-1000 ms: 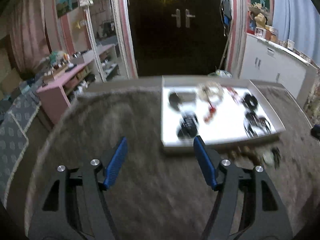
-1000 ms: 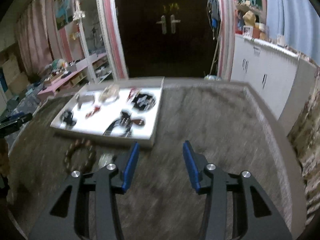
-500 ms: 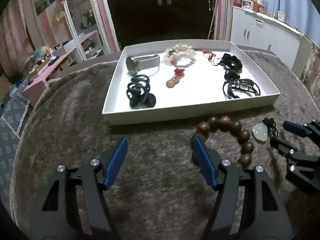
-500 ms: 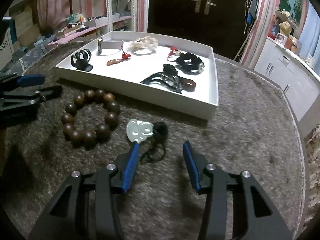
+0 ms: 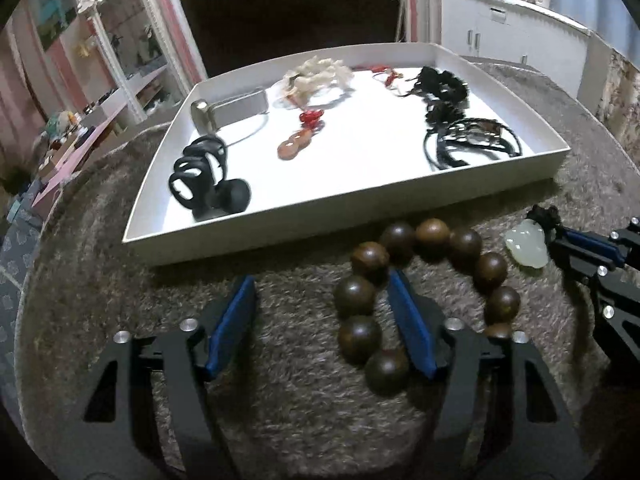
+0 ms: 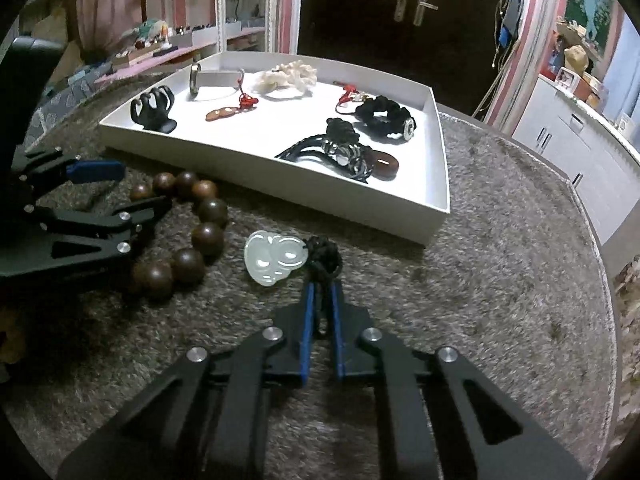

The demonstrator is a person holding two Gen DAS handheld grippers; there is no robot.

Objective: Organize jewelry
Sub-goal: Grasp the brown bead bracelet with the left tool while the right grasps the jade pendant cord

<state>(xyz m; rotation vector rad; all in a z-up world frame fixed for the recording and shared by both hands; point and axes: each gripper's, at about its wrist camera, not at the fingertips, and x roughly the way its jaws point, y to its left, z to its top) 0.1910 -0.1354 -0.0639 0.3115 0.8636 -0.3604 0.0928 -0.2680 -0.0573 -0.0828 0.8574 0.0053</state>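
Note:
A brown wooden bead bracelet (image 5: pixel 430 240) (image 6: pixel 208 210) lies on the grey carpet in front of the white tray (image 5: pixel 340 218) (image 6: pixel 280 186). My left gripper (image 5: pixel 320 280) (image 6: pixel 144 186) is down at it, jaws closing. One finger stands inside the ring and the other outside on the carpet, with the ring's left beads between them and not pinched. Right of the bracelet lies a pale jade pendant (image 5: pixel 526 250) (image 6: pixel 274 258) on a black knotted cord (image 6: pixel 324 260). My right gripper (image 6: pixel 323 288) (image 5: pixel 560 240) is shut on that cord just behind the knot.
The tray holds a black hair claw (image 5: pixel 204 178), a grey watch (image 5: pixel 228 110), a white bracelet (image 5: pixel 316 76), a red-orange pendant (image 5: pixel 298 142) and black cords and scrunchies (image 5: pixel 460 136). The round carpeted table drops off at its rim (image 6: pixel 592 224). White cabinets (image 6: pixel 580 136) stand at the right.
Both grippers came down and forward to the pieces in front of the tray. The right jaws shut on the pendant's cord. The left jaws narrowed, one finger now inside the bead ring.

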